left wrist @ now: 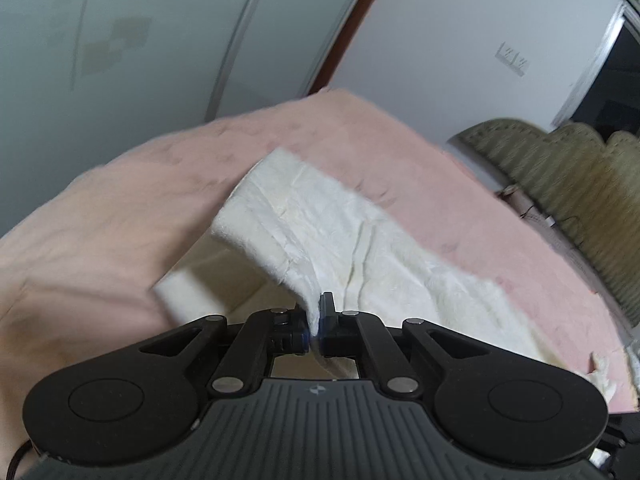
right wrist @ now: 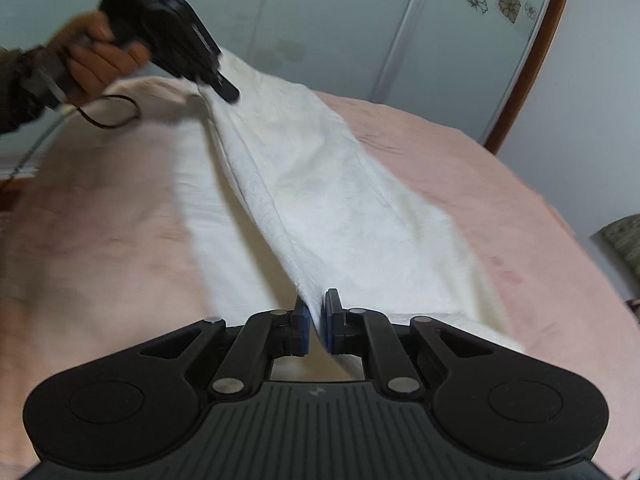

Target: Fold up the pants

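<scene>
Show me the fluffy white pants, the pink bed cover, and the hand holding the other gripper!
fluffy white pants point(right wrist: 320, 184), right wrist view, middle of the lifted fabric.
pink bed cover point(left wrist: 120, 208), left wrist view, bare stretch left of the pants.
left hand point(right wrist: 100, 60), right wrist view, fingers wrapped around the black gripper handle.

Home bedroom. Bed point(left wrist: 120, 208) with pink cover fills near and middle ground. Far behind it, frosted sliding wardrobe doors point(right wrist: 328, 20) with grey frames, flower motifs at upper right, dark wood trim point(right wrist: 532, 68) at right edge. Right of bed, olive scalloped upholstered headboard or sofa back point(left wrist: 568, 176), dark doorway point(left wrist: 612, 76), plain white wall point(left wrist: 460, 48)
</scene>
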Available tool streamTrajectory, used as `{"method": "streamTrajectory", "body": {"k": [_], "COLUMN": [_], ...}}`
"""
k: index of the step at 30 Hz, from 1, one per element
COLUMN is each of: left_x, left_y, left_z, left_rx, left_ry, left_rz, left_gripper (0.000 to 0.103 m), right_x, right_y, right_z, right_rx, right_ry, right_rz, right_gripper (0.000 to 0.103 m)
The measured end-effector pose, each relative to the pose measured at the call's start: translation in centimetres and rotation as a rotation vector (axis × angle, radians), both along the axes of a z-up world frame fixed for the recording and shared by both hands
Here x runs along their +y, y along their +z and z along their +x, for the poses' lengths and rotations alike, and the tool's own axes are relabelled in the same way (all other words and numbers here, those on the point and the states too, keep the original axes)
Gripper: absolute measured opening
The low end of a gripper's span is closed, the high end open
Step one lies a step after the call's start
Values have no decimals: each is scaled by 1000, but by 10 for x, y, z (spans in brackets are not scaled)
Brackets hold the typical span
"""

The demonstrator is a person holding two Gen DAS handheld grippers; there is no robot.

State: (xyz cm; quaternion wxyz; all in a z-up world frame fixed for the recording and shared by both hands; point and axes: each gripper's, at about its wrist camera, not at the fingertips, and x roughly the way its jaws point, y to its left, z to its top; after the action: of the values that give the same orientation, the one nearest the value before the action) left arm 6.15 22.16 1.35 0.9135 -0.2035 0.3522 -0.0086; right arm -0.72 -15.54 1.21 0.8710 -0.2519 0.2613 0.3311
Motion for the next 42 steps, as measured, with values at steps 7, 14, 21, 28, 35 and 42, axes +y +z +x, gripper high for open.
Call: {"method": "streamTrajectory", "body": {"k": [7, 14, 21, 28, 35, 42], "left_x": [-10, -21, -22, -47, -128, -248], "left_y": [-4, -15, 2, 32, 37, 18], "left_z": [-8, -7, -21, -35, -29, -52], "left_rx": [13, -14, -20, -131, -208, -333], "left_ry": [-2, 58, 96, 223, -214, -783], "left_rz": [97, 211, 347, 461, 438, 409], "left_gripper": [8, 16, 36, 41, 44, 54], "right_x": [-7, -9, -69, -115, -146, -239], "right_y": [-8, -11, 27, -5, 5, -1], "right_z": [-2, -5, -22, 0, -34, -73], "right_rx": [41, 68, 128, 245, 172, 42], "right_ry": [-64, -118, -167, -497, -608, -1058], "right_rz": [103, 173, 373, 432, 536, 601], "right_gripper": [7, 11, 17, 38, 39, 65]}}
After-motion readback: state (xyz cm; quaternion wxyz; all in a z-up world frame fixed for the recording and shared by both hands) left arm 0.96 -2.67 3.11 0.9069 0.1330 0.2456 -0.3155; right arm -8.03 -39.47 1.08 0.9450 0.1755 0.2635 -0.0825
